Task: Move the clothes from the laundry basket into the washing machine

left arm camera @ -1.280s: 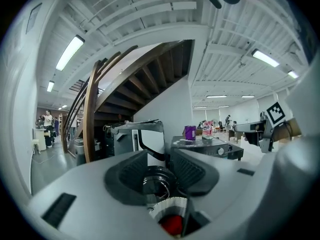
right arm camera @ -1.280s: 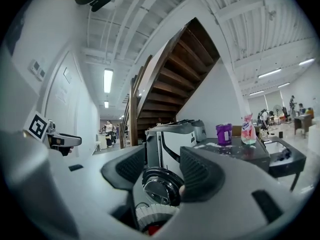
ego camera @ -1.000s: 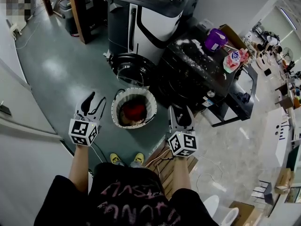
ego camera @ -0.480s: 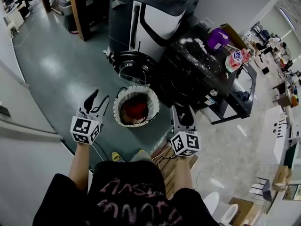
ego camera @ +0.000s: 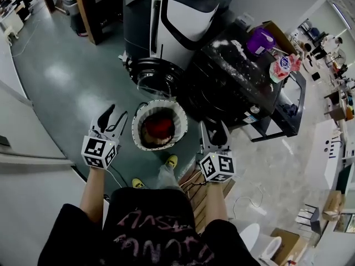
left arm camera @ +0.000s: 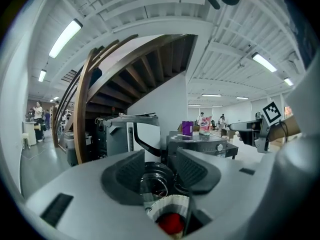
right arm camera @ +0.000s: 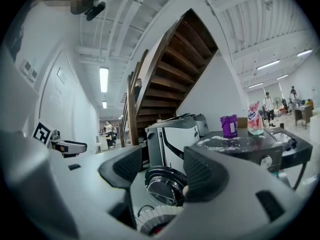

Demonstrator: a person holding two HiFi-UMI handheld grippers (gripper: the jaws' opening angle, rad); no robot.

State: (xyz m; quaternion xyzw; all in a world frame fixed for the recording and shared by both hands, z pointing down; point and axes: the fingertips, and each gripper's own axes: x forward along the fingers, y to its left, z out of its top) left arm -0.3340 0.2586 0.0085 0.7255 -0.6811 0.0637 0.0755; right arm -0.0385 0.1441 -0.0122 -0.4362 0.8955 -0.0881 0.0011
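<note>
A round white laundry basket [ego camera: 138, 127] stands on the floor with red clothes [ego camera: 158, 128] inside. It also shows low in the left gripper view as the basket [left arm camera: 170, 205] with a red garment [left arm camera: 171, 224]. Behind it the washing machine's round door [ego camera: 150, 81] hangs open, and that door [right arm camera: 166, 184] appears between the right jaws. My left gripper [ego camera: 112, 115] hangs left of the basket, open and empty. My right gripper [ego camera: 214, 132] is to the basket's right, also open and empty. Both are held above the floor, apart from the basket.
A grey-and-white appliance [ego camera: 177, 21] stands behind the door. A dark machine top [ego camera: 238, 76] at right carries a purple jug [ego camera: 262, 40] and a pink-white pouch [ego camera: 282, 68]. The person's yellow shoes [ego camera: 172, 160] are near the basket. A wooden pallet [ego camera: 194, 187] lies below the right gripper.
The person has stepped toward the basket, one yellow shoe now close beside it. Both grippers have shifted slightly forward and lower. The jaws look the same.
</note>
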